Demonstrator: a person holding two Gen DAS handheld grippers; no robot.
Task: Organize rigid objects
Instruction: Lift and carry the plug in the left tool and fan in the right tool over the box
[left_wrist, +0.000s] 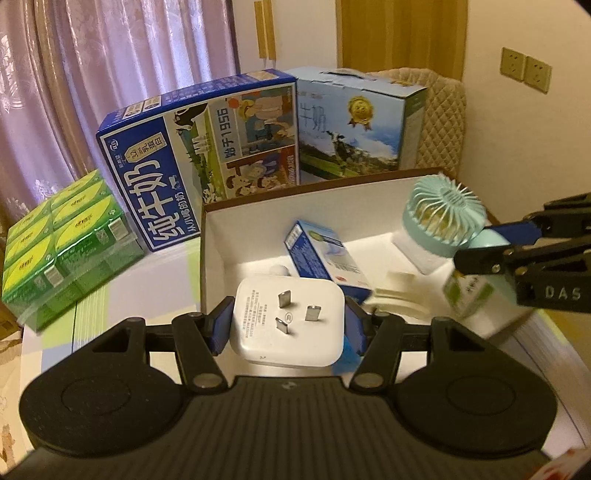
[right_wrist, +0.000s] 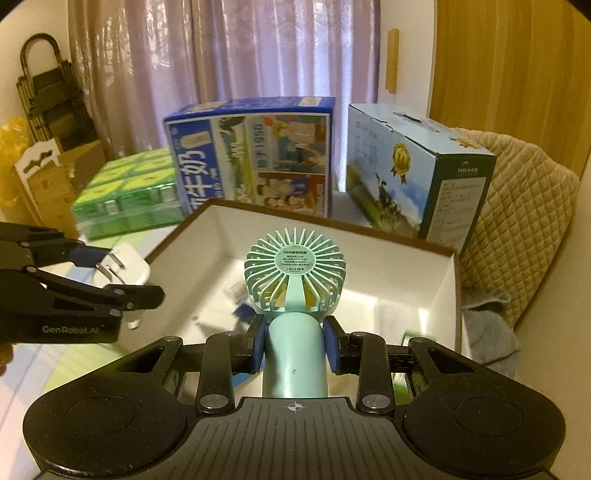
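Left wrist view: left gripper half open, pads clamped on white plug adapter, bottom centre, over open white box. Small blue carton lies inside the box.

Right wrist view: right gripper narrow, clamped on teal mini fan handle, frame centre, above the box.

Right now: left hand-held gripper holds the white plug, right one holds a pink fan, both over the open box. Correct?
Not quite: the fan is mint green, not pink, as the right wrist view shows. The rest stands: left hand-held gripper holds the plug, right hand-held gripper holds the fan, both over the open box.
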